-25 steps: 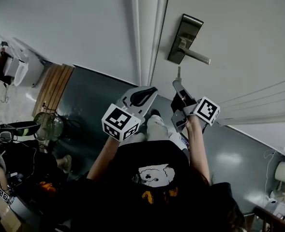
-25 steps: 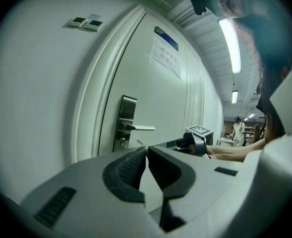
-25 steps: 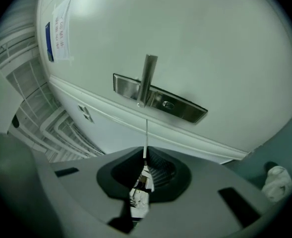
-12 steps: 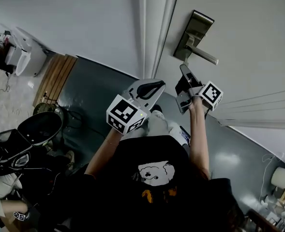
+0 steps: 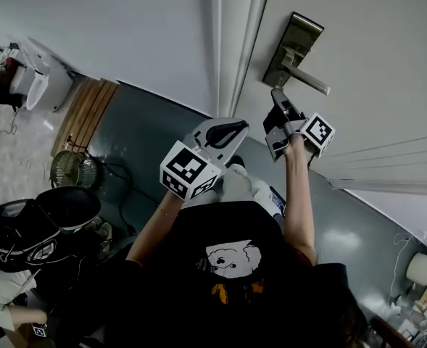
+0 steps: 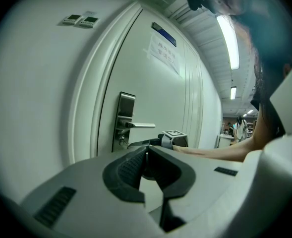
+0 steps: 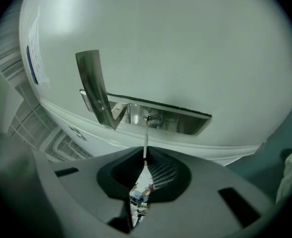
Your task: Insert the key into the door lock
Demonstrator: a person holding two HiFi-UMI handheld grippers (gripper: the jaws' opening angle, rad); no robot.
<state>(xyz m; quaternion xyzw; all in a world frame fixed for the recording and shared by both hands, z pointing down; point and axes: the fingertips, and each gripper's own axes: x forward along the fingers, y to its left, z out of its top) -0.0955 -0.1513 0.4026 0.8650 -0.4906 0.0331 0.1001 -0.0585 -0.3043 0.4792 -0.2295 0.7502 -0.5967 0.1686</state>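
The steel lock plate [image 5: 293, 48] with its lever handle [image 5: 309, 83] is on the white door [image 5: 372, 64]. My right gripper [image 5: 277, 96] is just below the plate, shut on a thin silver key [image 7: 145, 138]. In the right gripper view the key's tip meets the round keyhole [image 7: 152, 118] in the lock plate [image 7: 180, 124], beside the lever handle [image 7: 93, 90]; how deep it sits I cannot tell. My left gripper [image 5: 226, 131] hangs shut and empty, left of the door edge. The left gripper view shows its closed jaws [image 6: 146, 153], the lock plate [image 6: 125, 118] and the right gripper [image 6: 171, 139].
The door frame [image 5: 231, 42] runs beside the lock. A paper notice [image 6: 163, 51] is stuck high on the door. Down on the dark floor lie a wooden board [image 5: 83, 125], a round fan [image 5: 73, 170] and a white appliance [image 5: 46, 85]. A seated person [image 5: 10, 296] is at the lower left.
My right gripper has risen with the key from below the handle up to the lock plate, bringing the key tip to the keyhole. The left gripper has stayed shut, shifting slightly.
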